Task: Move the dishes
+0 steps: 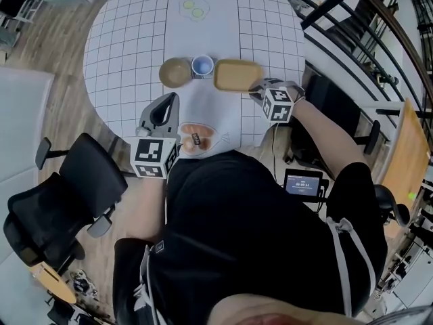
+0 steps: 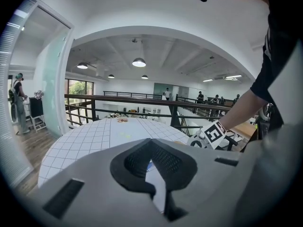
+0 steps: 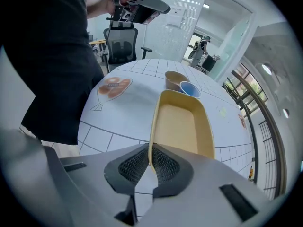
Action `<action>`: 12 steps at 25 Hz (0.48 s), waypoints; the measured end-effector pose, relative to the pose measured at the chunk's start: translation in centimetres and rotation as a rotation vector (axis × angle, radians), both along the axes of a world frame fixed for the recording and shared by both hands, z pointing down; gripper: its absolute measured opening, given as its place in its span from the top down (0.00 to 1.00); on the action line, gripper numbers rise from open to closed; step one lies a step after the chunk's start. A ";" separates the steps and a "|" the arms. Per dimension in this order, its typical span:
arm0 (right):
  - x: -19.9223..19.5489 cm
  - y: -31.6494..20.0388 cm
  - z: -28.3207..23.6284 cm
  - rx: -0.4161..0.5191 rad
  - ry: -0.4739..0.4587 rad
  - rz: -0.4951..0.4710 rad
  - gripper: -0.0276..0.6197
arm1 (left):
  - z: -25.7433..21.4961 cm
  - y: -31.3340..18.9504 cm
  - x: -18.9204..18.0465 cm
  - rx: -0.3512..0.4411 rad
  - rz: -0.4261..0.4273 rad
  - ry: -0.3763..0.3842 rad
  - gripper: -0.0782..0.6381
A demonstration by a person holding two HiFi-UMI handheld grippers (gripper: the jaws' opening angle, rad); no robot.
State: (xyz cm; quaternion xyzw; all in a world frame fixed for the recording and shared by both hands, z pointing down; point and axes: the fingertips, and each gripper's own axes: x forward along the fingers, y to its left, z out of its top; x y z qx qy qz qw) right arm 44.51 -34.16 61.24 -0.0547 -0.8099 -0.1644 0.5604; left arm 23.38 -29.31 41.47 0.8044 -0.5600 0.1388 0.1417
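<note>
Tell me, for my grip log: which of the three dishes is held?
The yellow tray: the right gripper is clamped on its rim. The brown bowl and the blue bowl stand free beside it, with no gripper on them.

We log a round white gridded table (image 1: pixel 128 53); near its middle a tan bowl (image 1: pixel 175 72); a blue cup (image 1: pixel 202 65) just beside at the bowl's 3 o'clock; a yellow tray (image 1: pixel 237 74) at the cup's 3 o'clock, can't tell if flat; yellow-green print (image 1: pixel 194 7) toward 12 o'clock; orange print (image 1: pixel 196 139) at 6 o'clock edge
</note>
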 end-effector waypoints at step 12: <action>-0.2 -2.0 1.3 -0.048 0.056 -0.071 0.91 | 0.9 -1.5 0.6 -0.031 0.030 0.003 0.88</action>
